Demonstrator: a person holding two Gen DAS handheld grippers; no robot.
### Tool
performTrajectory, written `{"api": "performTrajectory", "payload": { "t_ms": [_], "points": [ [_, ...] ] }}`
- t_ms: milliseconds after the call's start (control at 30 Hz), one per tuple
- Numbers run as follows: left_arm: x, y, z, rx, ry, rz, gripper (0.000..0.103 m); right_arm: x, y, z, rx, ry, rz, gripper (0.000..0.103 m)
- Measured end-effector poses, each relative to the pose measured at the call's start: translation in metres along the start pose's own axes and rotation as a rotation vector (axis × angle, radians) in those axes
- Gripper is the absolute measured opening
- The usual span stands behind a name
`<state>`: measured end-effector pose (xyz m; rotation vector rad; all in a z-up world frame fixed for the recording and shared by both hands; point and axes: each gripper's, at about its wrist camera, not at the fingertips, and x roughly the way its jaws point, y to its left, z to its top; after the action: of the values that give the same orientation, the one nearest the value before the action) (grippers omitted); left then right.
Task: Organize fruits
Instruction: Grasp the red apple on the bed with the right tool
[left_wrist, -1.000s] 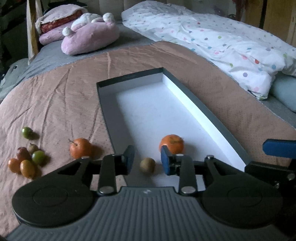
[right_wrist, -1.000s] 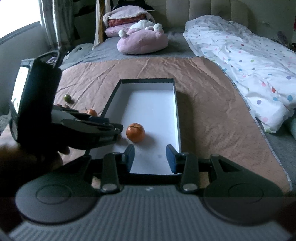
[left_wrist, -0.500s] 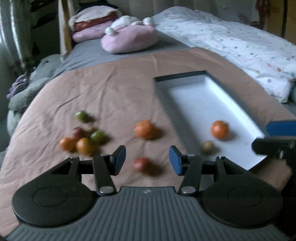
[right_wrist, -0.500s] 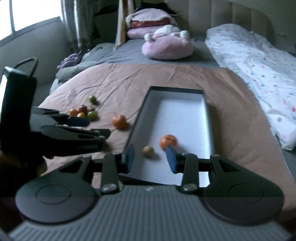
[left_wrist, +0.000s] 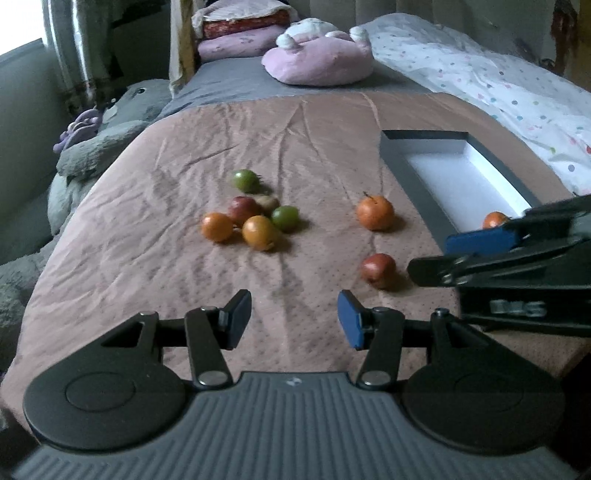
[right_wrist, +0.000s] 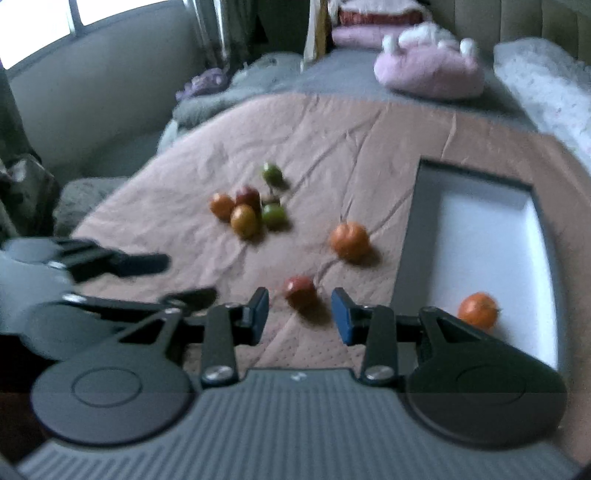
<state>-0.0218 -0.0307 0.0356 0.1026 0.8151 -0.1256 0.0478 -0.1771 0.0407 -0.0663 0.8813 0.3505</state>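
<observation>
Leftmost, a huddle of small fruits (left_wrist: 251, 218) lies on the brown bedspread (left_wrist: 184, 258): two orange, one dark red, one green, one brownish, with a second green fruit (left_wrist: 244, 180) just beyond them. The left gripper (left_wrist: 294, 319) hangs over bare cloth, jaws standing apart with nothing between them. Further right a lone orange (left_wrist: 375, 211) sits stem up, a red fruit (left_wrist: 378, 269) nearer. The right gripper (right_wrist: 300, 314) has its jaws narrowly parted, the red fruit just ahead of the gap, not pinched. Rightmost, the grey box (left_wrist: 413, 192) runs its long axis away from the cameras. Only the right wrist view shows the box's near floor with one orange fruit (right_wrist: 477, 310) whole; the left wrist view shows the fruits sharply.
</observation>
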Motion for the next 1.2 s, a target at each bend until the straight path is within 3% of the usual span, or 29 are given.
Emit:
{"api": "performTrajectory", "payload": {
  "t_ms": [467,700,867,1200],
  "points": [
    [-0.010,0.015,0.002,-0.063,-0.006,0.023,0.058,0.059,0.009,0.005,-0.066,0.104,-0.007,0.040],
    [-0.008,0.019,0.004,-0.089,-0.007,0.028,0.058,0.069,0.006,0.006,-0.058,0.116,-0.024,0.032],
    [-0.001,0.018,0.006,-0.089,-0.009,0.032,0.058,0.054,0.005,0.003,-0.060,0.077,-0.032,0.031],
    [0.034,0.016,0.025,-0.107,-0.005,0.071,0.058,-0.040,0.004,-0.001,-0.053,-0.072,-0.001,0.031]
  ]
}}
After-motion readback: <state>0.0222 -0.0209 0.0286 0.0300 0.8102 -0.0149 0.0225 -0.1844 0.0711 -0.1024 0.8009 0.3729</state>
